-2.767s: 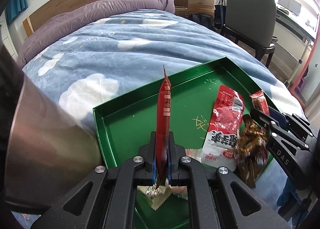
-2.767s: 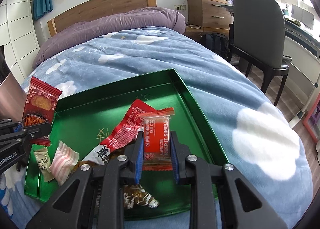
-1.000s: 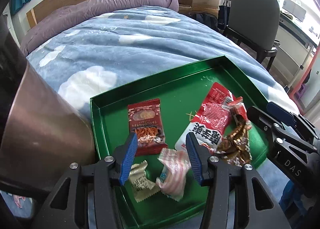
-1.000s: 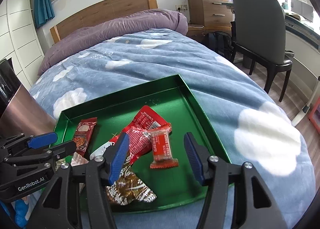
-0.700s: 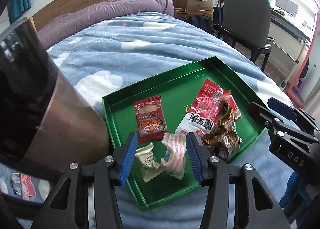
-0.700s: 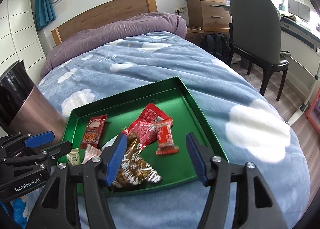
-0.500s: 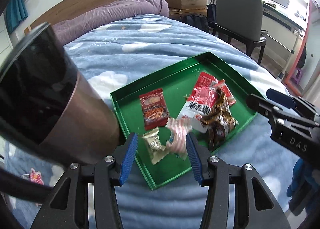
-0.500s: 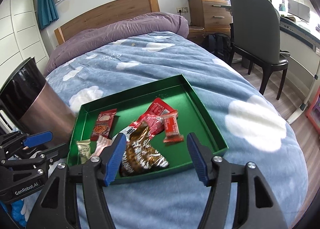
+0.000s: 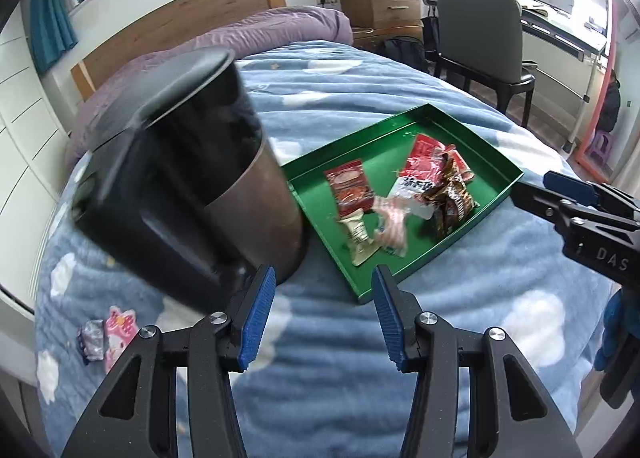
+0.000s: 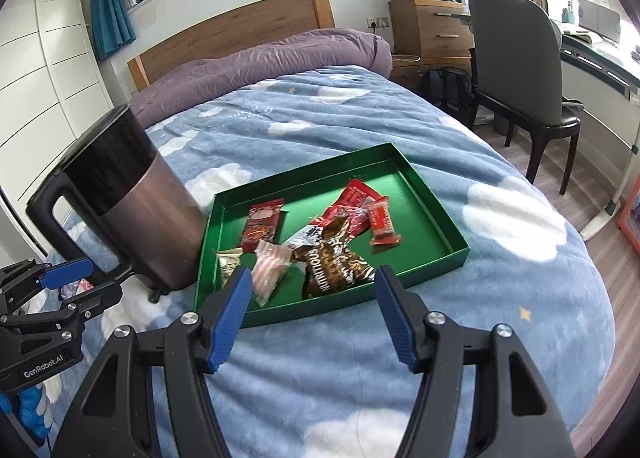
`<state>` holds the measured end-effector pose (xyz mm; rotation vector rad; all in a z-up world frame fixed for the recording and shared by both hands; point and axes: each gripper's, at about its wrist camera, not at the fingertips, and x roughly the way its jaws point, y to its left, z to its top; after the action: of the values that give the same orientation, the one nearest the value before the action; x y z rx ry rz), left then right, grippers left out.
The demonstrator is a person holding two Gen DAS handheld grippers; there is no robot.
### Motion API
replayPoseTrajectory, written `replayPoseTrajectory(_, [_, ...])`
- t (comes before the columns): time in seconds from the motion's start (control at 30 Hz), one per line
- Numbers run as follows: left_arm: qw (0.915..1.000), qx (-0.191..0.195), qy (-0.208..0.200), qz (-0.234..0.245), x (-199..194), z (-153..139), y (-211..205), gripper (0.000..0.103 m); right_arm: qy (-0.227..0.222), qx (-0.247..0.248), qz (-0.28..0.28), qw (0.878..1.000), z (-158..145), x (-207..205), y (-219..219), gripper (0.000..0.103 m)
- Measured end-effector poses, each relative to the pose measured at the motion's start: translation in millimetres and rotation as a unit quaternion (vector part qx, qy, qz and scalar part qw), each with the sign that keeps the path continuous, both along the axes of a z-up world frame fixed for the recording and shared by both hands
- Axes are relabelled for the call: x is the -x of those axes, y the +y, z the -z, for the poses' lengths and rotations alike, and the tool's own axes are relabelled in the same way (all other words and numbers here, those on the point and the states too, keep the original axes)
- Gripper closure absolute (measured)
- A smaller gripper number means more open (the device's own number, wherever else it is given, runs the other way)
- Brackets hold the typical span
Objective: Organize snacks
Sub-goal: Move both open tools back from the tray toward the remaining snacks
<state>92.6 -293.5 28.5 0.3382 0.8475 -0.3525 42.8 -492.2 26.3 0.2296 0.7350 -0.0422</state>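
A green tray (image 10: 440,213) lies on the bed and holds several snack packets: a flat red packet (image 10: 262,223), a small red bar (image 10: 383,221), a brown wrapper (image 10: 332,262), a pink striped sweet (image 10: 270,264) and a gold sweet (image 10: 229,261). The tray (image 9: 320,165) and the red packet (image 9: 349,187) also show in the left wrist view. My left gripper (image 9: 322,314) is open and empty, above the blanket in front of the tray. My right gripper (image 10: 312,306) is open and empty, short of the tray's near edge.
A tall brown and black jug (image 10: 132,197) with a handle stands on the bed, left of the tray. A pink sticker and a foil piece (image 9: 106,332) lie on the blanket at the left. A grey chair (image 10: 516,73) and a wooden dresser (image 10: 428,31) stand right of the bed.
Both grippers let go of their red packets, which now lie in the tray. Both then opened wide and drew back and up, so the tray looks smaller.
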Motion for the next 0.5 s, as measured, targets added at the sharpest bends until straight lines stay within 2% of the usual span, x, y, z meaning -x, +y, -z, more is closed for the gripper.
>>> replayPoseTrajectory(0.5, [0.9955, 0.001, 0.008, -0.094, 30.7, 4.9, 105.9, 0.059, 0.003, -0.012, -0.029, 0.999, -4.6, 48.3, 46.1, 0.0])
